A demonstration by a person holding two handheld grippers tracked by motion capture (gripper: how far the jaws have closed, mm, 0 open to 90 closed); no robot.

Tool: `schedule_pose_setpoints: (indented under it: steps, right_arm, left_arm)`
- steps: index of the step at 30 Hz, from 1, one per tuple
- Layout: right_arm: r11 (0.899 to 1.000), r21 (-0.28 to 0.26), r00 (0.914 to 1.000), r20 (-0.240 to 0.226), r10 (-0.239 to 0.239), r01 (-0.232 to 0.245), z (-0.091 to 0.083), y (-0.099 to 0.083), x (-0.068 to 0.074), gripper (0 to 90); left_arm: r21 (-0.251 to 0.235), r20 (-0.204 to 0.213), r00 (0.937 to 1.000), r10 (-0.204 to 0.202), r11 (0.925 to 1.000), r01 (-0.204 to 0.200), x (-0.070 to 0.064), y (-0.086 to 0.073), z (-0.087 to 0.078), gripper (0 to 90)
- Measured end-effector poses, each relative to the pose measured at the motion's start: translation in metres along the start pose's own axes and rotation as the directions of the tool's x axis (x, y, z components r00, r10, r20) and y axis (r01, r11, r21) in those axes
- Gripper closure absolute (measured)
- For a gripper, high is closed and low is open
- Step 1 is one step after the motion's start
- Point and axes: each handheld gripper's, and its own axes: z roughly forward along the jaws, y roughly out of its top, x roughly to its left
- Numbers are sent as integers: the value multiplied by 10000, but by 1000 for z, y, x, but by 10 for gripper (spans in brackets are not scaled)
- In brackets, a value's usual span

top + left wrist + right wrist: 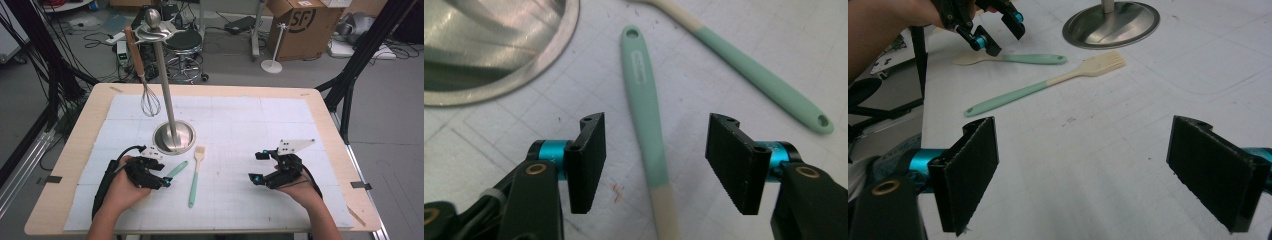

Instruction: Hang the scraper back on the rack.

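Note:
Two mint-and-cream utensils lie on the white mat (240, 130) in front of a steel stand. One is a spatula (639, 65) with a mint handle, and my left gripper (656, 125) stands open with that handle lying between its jaws, untouched. In the high view the left gripper (164, 174) sits at the spatula's (178, 169) near end. The other utensil is a pastry brush (195, 175), just to its right. My right gripper (257, 166) hovers open over bare mat, and nothing lies between the jaws of the right gripper (1087, 130). The brush (1048, 84) and spatula (1013, 58) lie ahead of it.
The stand's round steel base (173, 136) sits behind the utensils, its pole rising to a hook ring from which a whisk (149, 102) hangs. Table edges frame the mat. A stool, cables and a cardboard box (300, 25) are on the floor beyond.

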Motion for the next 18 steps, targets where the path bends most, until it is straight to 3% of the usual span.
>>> schedule_pose_setpoints:
  steps: [6, 10, 13, 18]
  right_arm:
    - [10000, -8, 10000, -4, -13, 13, 0, 0, 0, 127]
    - [10000, -13, 10000, -19, -13, 13, 0, 0, 0, 127]
    - [10000, -17, 10000, -16, -12, 12, -1, 0, -1, 127]
    - [10000, 1, 10000, -16, -27, 27, 0, 0, -1, 127]
  left_arm:
    - [500, 0, 10000, 49, 9987, -49, 0, -2, 4, 506]
    - [1118, -212, 9991, 374, 9931, -348, -4, -1, 8, 580]
    - [1278, -307, 9982, 510, 9907, -466, -6, 1, 8, 608]
    - [1363, -55, 9971, 761, 9878, -747, -12, 3, 10, 649]
